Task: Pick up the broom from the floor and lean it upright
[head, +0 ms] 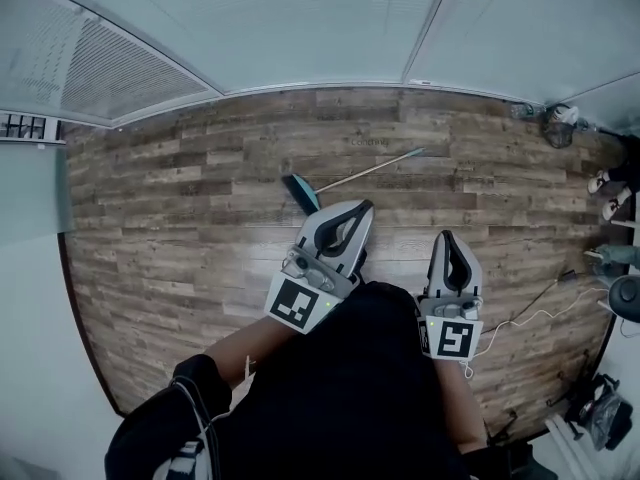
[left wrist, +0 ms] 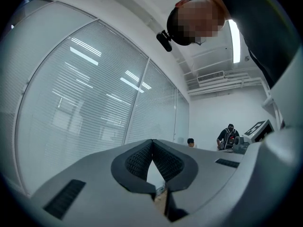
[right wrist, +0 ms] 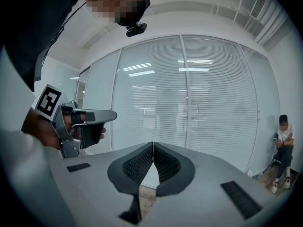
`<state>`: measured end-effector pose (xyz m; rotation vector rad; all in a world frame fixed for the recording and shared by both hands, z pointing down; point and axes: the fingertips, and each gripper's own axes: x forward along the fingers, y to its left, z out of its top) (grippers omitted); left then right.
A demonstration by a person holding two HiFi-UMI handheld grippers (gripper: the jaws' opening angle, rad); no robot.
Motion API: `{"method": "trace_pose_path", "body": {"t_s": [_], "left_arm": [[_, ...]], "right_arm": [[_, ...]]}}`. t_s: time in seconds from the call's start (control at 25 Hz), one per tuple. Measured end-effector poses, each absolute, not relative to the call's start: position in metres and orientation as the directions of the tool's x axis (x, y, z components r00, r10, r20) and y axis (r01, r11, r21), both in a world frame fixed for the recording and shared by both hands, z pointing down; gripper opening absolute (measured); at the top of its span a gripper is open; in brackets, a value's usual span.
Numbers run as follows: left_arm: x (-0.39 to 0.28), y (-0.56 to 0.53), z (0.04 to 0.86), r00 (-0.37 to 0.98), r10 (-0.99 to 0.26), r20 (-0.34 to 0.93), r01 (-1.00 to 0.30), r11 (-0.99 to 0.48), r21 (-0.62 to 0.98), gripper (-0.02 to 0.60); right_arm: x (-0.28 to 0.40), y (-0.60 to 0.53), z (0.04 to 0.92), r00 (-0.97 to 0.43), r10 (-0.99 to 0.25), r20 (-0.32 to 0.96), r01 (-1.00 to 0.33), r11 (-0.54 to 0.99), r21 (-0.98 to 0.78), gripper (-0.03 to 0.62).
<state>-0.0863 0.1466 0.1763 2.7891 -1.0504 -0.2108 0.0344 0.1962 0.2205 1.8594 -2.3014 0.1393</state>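
on the wood floor (head: 180,228) ahead of the person, the broom (head: 365,172) lies flat. its teal head (head: 300,192) is nearest the person, and the thin handle (head: 395,160) runs up-right toward the glass wall (head: 300,28). it isn't lifted or leaning on anything.

left gripper (head: 358,213): held out in front, with its tip just below-right of the broom head in the head view. can't tell the height gap from there. in its own view the jaws are closed, ribbed pads (left wrist: 137,161) meeting at the tip, nothing between them. past them that view shows only blinds (left wrist: 94,103) and white wall, with no broom in it. two people (left wrist: 229,136) are far off at the back of the room.

right gripper (head: 447,238): alongside the left one and apart from it, well clear of the broom. its jaws are closed too, pads (right wrist: 138,163) together and empty, with a sliver of floor visible under them. its view catches the left gripper out to the left, gripped in a hand (right wrist: 40,126), with the marker cube (right wrist: 48,102) on top. another person (right wrist: 283,143) sits at the far right by the glass.

a white cable (head: 530,313) trails across the floor right of the right gripper. some gear sits at the right edge, too small to identify.
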Motion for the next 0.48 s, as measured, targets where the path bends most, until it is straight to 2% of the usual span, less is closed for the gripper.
{"method": "trace_pose_path", "body": {"t_s": [0.2, 0.48], "left_arm": [[-0.109, 0.133, 0.198, 0.707, -0.707, -0.028, -0.679, -0.689, 0.255, 0.018], [-0.115, 0.117, 0.19, 0.66, -0.748, -0.071, -0.71, -0.652, 0.267, 0.018]], "right_arm": [[0.016, 0.183, 0.226, -0.261, -0.937, 0.231, -0.96, 0.278, 0.042, 0.02], [0.026, 0.174, 0.231, -0.279, -0.931, 0.237, -0.957, 0.29, 0.015, 0.018]]}}
